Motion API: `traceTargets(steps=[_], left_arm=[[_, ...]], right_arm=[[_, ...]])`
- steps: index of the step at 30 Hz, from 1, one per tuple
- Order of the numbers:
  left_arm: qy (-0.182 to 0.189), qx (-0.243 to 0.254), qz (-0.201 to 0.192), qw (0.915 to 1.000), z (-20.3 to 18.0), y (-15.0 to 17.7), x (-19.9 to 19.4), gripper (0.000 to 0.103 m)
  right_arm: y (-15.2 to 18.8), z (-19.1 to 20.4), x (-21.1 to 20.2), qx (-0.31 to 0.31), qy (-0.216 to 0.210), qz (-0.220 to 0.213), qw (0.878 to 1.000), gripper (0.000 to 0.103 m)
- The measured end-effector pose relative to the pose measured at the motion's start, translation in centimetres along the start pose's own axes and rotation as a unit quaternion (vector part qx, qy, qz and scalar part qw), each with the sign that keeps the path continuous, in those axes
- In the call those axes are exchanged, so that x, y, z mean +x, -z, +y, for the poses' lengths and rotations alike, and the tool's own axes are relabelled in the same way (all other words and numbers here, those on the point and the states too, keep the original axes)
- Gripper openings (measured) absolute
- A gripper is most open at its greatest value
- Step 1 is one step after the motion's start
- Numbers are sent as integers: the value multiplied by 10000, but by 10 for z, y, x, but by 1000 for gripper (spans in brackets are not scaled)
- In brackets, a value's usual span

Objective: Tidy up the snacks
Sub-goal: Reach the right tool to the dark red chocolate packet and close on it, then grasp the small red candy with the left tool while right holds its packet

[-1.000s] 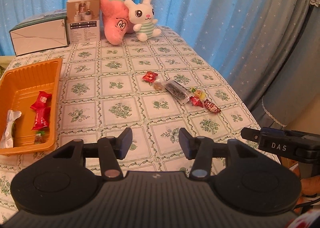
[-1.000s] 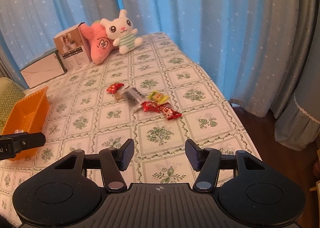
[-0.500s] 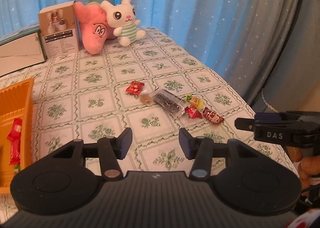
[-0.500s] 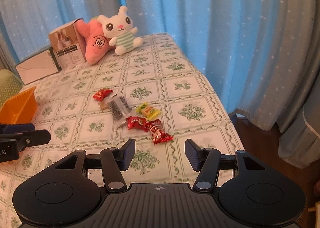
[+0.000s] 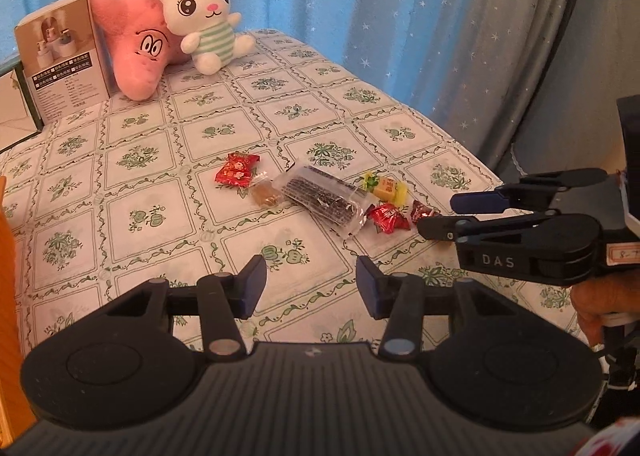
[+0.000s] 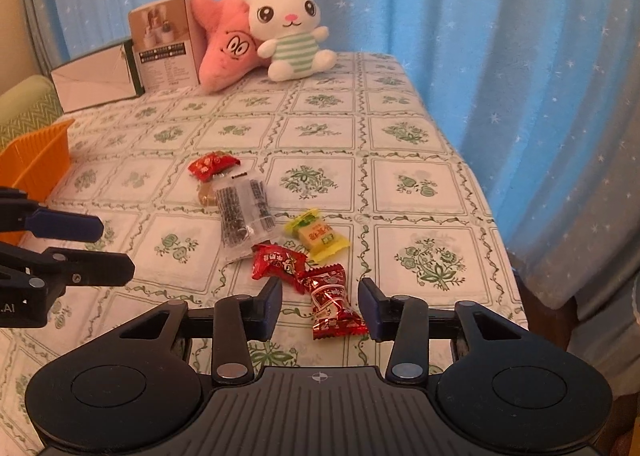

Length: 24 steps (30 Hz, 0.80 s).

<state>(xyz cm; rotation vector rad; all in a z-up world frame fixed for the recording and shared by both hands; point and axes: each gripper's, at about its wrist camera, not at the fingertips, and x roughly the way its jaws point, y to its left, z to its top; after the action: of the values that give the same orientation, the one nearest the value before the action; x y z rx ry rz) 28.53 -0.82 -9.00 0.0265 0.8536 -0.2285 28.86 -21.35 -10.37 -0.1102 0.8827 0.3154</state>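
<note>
Six wrapped snacks lie loose mid-bench; the orange tray (image 6: 38, 160) sits at nine o'clock, contents unseen. Both tools are spread and empty: the right tool (image 6: 319, 302) straddles the nearest red candy (image 6: 332, 302), the left tool (image 5: 311, 286) hovers short. Most sorting seems left.

Candy wrappers (image 6: 333, 303) glossy, crinkled foil; long packet (image 6: 244, 212) clear shiny plastic. Tablecloth (image 6: 416, 180) smooth, printed (maybe vinyl). Basket (image 6: 38, 160) orange ribbed plastic. Rabbit toy (image 6: 290, 30) soft plush. Curtains (image 6: 520, 56) matt cloth.
</note>
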Motion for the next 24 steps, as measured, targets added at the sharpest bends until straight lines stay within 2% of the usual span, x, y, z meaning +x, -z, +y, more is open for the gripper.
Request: traceTargets(steps=[6,9,13,17,21,24], left_arm=[[87,132,48,9999,0,-3,12,45],[158,266,18,9995,-4,-5,16,45],[367,594,-131,9975,-13,-8,25,45],[566,1092,-275,9920,-29,-14,36,45],[670,1754,-326,9817,-47,-19,50,45],[854,1913,-333,9772,-53,-25,61,39]], right_arm=[[3,1,17,-105,71,270,9996,31],[5,0,17,-72,138,233,9996,24],[6,-11,8,511,45,126,9986,22],[8,-14,-4,768,39,15,9970,22],[11,-20,-14,1003,159,-118,9948,22],[15,-26,-19,1178,270,-131,9926,22]])
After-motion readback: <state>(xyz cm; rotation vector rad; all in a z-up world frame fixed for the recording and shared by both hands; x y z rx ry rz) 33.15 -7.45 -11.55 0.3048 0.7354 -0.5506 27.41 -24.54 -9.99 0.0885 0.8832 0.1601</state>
